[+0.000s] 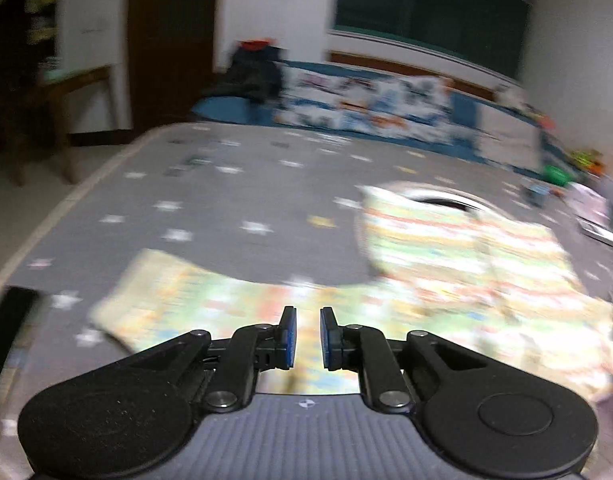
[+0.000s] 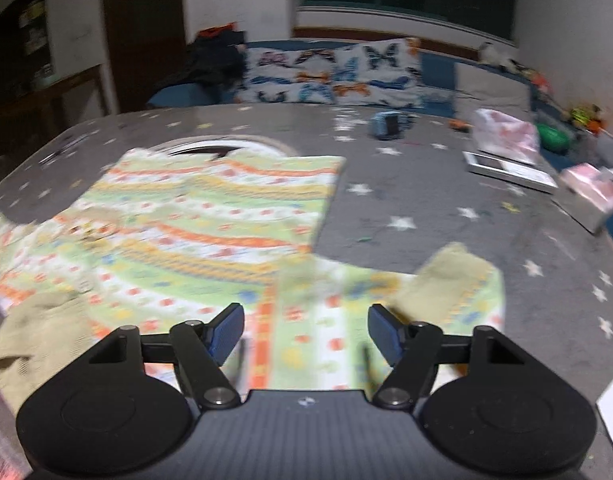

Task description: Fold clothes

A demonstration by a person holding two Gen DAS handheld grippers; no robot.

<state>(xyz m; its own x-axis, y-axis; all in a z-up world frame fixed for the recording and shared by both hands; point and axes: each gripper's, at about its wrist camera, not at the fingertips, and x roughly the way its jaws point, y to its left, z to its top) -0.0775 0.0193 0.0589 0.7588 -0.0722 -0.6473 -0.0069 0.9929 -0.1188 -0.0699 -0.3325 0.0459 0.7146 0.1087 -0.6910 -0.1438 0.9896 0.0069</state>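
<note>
A long-sleeved top (image 2: 210,216) with green, orange and yellow stripes lies spread on a grey star-print bed cover (image 2: 426,208), neck opening away from me. In the left wrist view the top (image 1: 446,248) is blurred, and one sleeve (image 1: 178,300) stretches to the left. My left gripper (image 1: 307,338) hovers over that sleeve, its blue pads only a narrow gap apart with nothing between them. My right gripper (image 2: 305,330) is wide open above the other sleeve (image 2: 454,284), whose beige cuff lies to the right of the fingers. Another beige cuff (image 2: 38,328) lies at lower left.
A butterfly pillow (image 2: 334,72) and a dark clothes pile (image 2: 214,60) sit at the bed's far end. On the right of the cover are a small blue object (image 2: 388,124), a white flat tray (image 2: 506,170) and a pink box (image 2: 590,192). A wooden table (image 1: 66,92) stands beyond the left edge.
</note>
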